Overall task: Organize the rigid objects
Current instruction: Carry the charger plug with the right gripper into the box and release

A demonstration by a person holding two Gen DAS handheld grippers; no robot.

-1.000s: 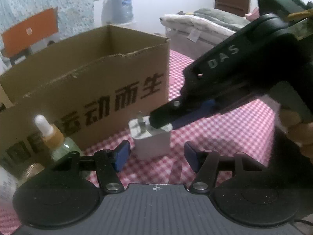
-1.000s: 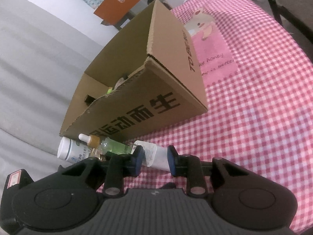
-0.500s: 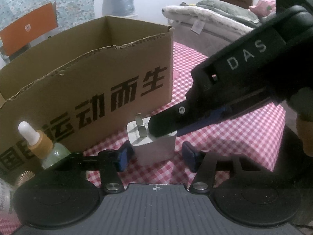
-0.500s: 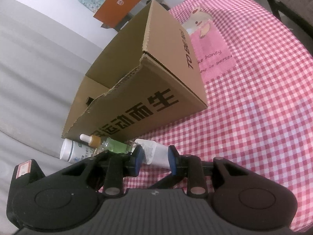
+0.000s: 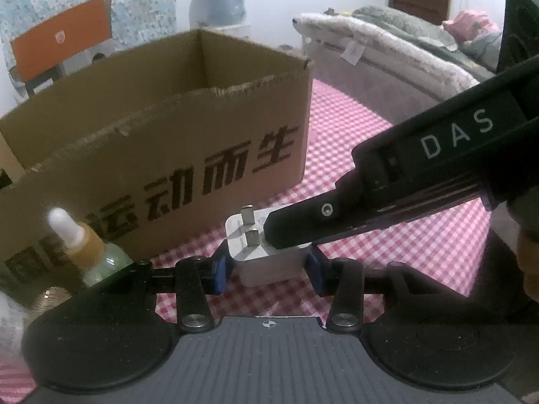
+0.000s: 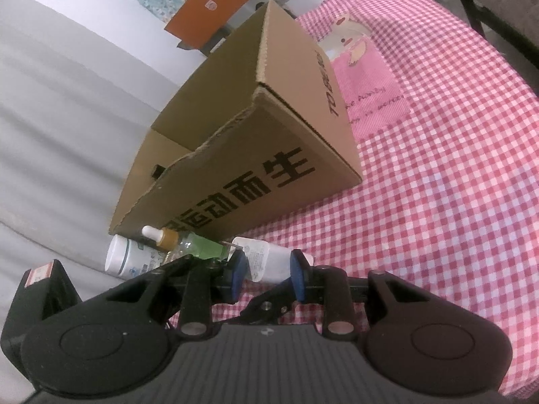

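A white plug adapter [image 5: 273,266] stands on the pink checked cloth [image 5: 421,235], prongs facing the cardboard box [image 5: 168,168]. My left gripper [image 5: 267,271] has it between its blue pads; the jaws are closing and both pads touch its sides. A black finger [image 5: 303,225] of the right gripper lies over the adapter's top. In the right wrist view my right gripper [image 6: 267,267] is shut on the adapter [image 6: 266,257], just in front of the box [image 6: 269,155].
An amber-capped dropper bottle [image 5: 81,245] stands left of the adapter against the box, beside a white bottle [image 6: 124,262] and a green bottle [image 6: 202,247]. Checked cloth [image 6: 438,202] stretches to the right. A blanket-covered couch [image 5: 387,43] lies behind.
The left gripper's blue pads came in from well apart until they meet the adapter's sides. The right gripper kept its hold on the adapter and stayed put.
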